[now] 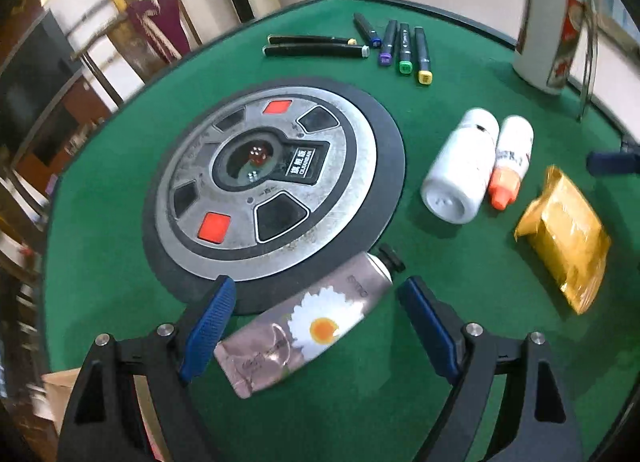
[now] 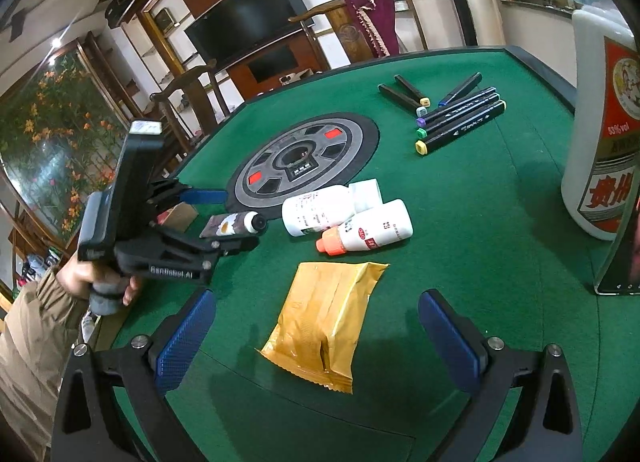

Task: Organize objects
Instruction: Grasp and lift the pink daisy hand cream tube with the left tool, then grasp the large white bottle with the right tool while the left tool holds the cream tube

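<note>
A silver hand-cream tube with a daisy print (image 1: 304,322) lies on the green felt between the open fingers of my left gripper (image 1: 316,298); neither pad touches it. It also shows in the right wrist view (image 2: 234,224), with the left gripper (image 2: 228,218) around it. My right gripper (image 2: 316,314) is open, with a gold foil packet (image 2: 326,320) lying between its fingers, untouched. The packet shows in the left wrist view (image 1: 564,238). A white bottle (image 1: 460,166) and a smaller bottle with an orange cap (image 1: 510,160) lie side by side.
Several markers (image 1: 404,48) and two black pens (image 1: 316,45) lie at the table's far side. A round grey centre panel (image 1: 268,178) sits in the table. A tall white liquor bottle (image 2: 600,122) stands at the right by an upright phone stand (image 2: 620,250).
</note>
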### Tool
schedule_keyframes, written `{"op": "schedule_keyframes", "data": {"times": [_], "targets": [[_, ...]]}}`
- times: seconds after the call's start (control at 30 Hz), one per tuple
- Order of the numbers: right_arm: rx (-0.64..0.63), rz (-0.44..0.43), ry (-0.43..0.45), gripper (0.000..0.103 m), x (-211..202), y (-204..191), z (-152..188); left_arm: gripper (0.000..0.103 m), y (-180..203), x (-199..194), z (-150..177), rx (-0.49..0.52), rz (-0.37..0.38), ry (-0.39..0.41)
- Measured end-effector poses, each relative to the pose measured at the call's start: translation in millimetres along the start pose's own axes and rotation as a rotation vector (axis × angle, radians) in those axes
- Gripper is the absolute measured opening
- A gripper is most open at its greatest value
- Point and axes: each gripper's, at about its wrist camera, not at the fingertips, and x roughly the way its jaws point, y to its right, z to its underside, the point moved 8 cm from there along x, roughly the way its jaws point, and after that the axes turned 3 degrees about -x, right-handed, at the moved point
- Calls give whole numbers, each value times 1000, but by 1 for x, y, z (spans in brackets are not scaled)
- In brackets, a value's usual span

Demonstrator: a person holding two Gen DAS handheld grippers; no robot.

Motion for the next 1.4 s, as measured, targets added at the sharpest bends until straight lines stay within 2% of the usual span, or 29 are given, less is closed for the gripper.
{"op": "schedule_keyframes", "data": {"times": [0.1, 0.13, 0.2, 0.27, 0.3, 0.37, 0.43, 0.5, 0.6, 0.63, 0.73, 0.77, 0.87, 0.9, 0.93, 0.97, 1.13, 1.2, 1.23, 1.3, 1.33, 1.4], "targets": [[-10, 2, -2, 103, 1, -2, 1, 84, -5, 7, 2, -68, 81, -27], [-9, 3, -3, 103, 1, -2, 1, 80, -7, 8, 4, -92, 107, -35], [-7, 4, -3, 103, 0, -1, 1, 66, -6, 2, 8, -104, 106, -29], [-5, 5, -4, 103, 0, -1, 1, 47, -3, -4, 11, -119, 101, -47], [-5, 6, -4, 103, 1, -1, 1, 34, 1, -7, 14, -138, 112, -65], [-10, 7, -7, 103, 1, -1, 1, 27, 11, -14, 22, -164, 117, -97], [-12, 8, -7, 103, 1, -1, 1, 27, 24, -20, 28, -172, 126, -116], [-13, 12, -13, 103, 2, 0, 2, 27, 36, -26, 36, -174, 81, -132], [-9, 25, -21, 103, 3, 2, 4, 29, 47, -34, 47, -220, 51, -129], [-8, 26, -20, 103, 3, 2, 4, 34, 49, -36, 49, -223, 43, -120], [-6, 30, -18, 103, 4, 4, 3, 59, 52, -42, 61, -249, 9, -91], [-4, 33, -19, 103, 4, 5, 3, 61, 50, -44, 67, -271, 9, -81], [-1, 41, -19, 103, 6, 7, 3, 60, 50, -46, 71, -283, 15, -44], [0, 40, -17, 103, 6, 7, 2, 57, 50, -45, 69, -287, 13, -39], [4, 38, -16, 103, 7, 8, 2, 37, 50, -46, 68, -290, 8, -30], [8, 38, -16, 103, 7, 9, 2, 31, 51, -46, 65, -284, 5, -19], [53, 32, -13, 101, 10, 15, -8, 31, 53, -42, 58, -286, 0, 4], [76, 35, -26, 94, 12, 20, -15, 31, 53, -43, 59, -288, 7, 17], [61, 49, -37, 87, 14, 22, -20, 31, 53, -43, 60, -289, 11, 22], [31, 99, -37, 80, 17, 26, -31, 31, 52, -44, 61, -297, 21, 28], [22, 120, -41, 78, 19, 28, -36, 31, 51, -45, 62, -299, 22, 30], [4, 90, -40, 78, 25, 23, -50, 31, 52, -44, 61, -300, 20, 34]]}}
